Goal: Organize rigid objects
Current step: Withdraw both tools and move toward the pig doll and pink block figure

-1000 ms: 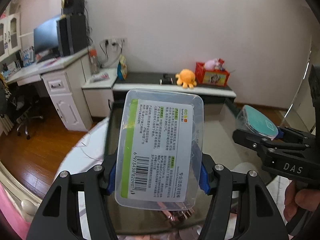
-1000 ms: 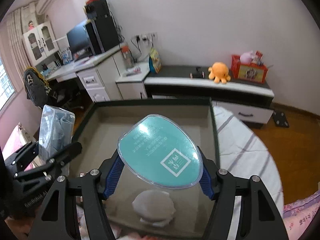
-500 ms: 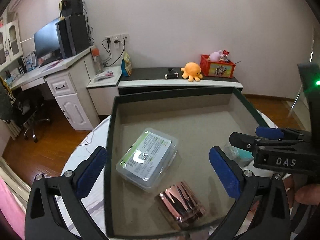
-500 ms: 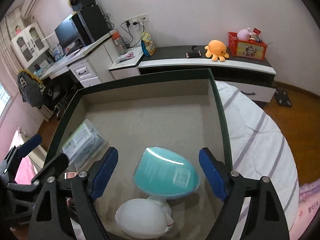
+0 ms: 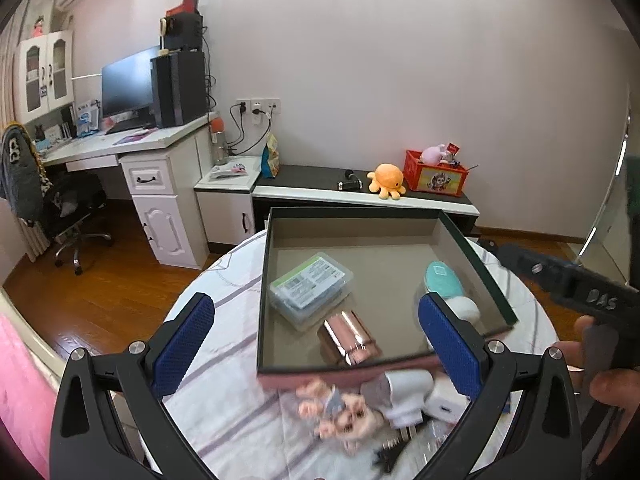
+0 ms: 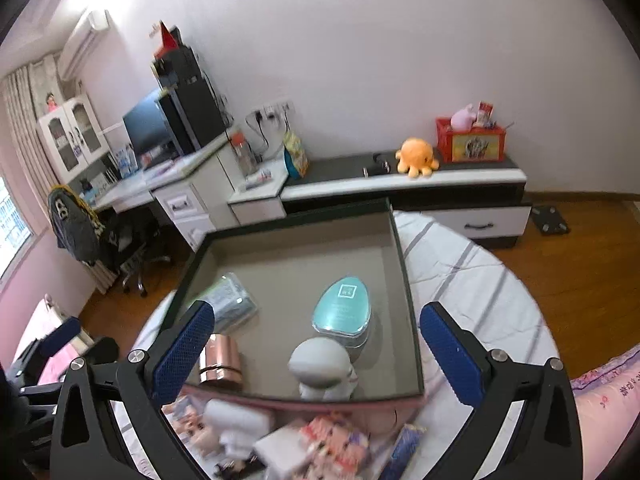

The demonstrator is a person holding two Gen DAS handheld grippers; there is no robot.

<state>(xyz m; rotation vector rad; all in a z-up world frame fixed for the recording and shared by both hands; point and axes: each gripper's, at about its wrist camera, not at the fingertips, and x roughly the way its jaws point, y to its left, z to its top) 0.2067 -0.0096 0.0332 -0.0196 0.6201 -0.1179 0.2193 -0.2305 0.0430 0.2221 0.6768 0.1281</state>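
both tongs gape empty above the box rim (image 5: pixel 472 256), floor bare behind.

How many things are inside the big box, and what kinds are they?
Clear plastic case with label: 1
Teal egg-shaped case: 1
Shiny rose-gold container: 1
White rounded thing: 1
Total in the box: 4

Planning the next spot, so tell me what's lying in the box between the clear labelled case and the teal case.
Nothing: bare box floor separates the clear case from the teal case, clearest in the right wrist view.
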